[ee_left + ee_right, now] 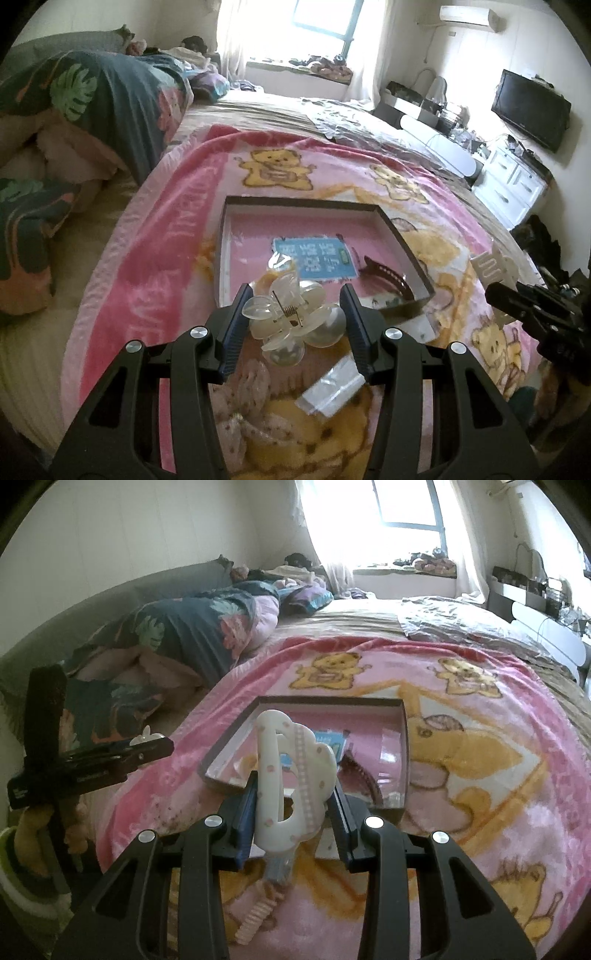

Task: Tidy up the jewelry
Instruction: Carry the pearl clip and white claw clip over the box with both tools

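Observation:
My left gripper (295, 299) is shut on a clear flower-shaped claw clip (291, 321), held above the pink blanket just in front of a shallow dark-rimmed box (303, 205). Inside the box lie a brown hair clip (388, 278) and a blue card (314, 258). My right gripper (294, 784) is shut on a white hair clip with pink dots (291, 768), upright between the pads, in front of the same box (332, 700). The brown hair clip (364, 777) shows behind it. Each gripper appears at the edge of the other's view: the right gripper (532, 314) and the left gripper (147, 751).
The pink bear-print blanket (177, 236) covers a bed. A clear plastic bag (332, 391) and a pink dotted piece (247, 384) lie under my left gripper; a white ridged piece (255, 919) lies under the right. Pillows and bedding (92, 107) are at the left, a white dresser (513, 184) at the right.

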A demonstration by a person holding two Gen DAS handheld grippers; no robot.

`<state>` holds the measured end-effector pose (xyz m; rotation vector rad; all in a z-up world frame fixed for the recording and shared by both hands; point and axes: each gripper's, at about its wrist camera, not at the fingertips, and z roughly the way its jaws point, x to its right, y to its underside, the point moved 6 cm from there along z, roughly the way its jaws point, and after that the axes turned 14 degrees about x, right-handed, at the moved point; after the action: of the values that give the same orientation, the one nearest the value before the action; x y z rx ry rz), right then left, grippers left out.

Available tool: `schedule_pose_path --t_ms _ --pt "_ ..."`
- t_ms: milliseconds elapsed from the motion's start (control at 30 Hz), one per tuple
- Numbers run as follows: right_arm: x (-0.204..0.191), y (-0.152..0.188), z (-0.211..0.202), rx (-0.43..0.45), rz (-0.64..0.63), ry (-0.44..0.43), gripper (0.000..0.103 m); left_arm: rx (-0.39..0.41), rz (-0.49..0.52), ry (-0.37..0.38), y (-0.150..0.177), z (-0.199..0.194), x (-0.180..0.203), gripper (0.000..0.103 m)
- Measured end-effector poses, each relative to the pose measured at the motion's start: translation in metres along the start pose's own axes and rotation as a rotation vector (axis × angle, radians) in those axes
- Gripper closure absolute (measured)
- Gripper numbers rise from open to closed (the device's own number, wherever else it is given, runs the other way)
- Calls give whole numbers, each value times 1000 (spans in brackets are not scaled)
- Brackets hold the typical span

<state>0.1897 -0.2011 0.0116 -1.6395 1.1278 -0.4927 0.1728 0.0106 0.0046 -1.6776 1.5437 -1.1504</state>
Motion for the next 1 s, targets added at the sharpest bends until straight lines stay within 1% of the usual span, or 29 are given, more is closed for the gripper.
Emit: schedule_pose_path --t_ms 233,533,700,1000 --pt "13 -18 10 28 4 17 69 7 12 9 -15 15 8 63" --pt "32 -36 21 58 15 36 69 0 37 18 -23 37 22 63" --pt "41 -42 32 62 18 41 69 -19 38 21 -23 53 26 63" --pt "57 -46 58 51 19 50 69 -72 54 21 -10 84 35 63"
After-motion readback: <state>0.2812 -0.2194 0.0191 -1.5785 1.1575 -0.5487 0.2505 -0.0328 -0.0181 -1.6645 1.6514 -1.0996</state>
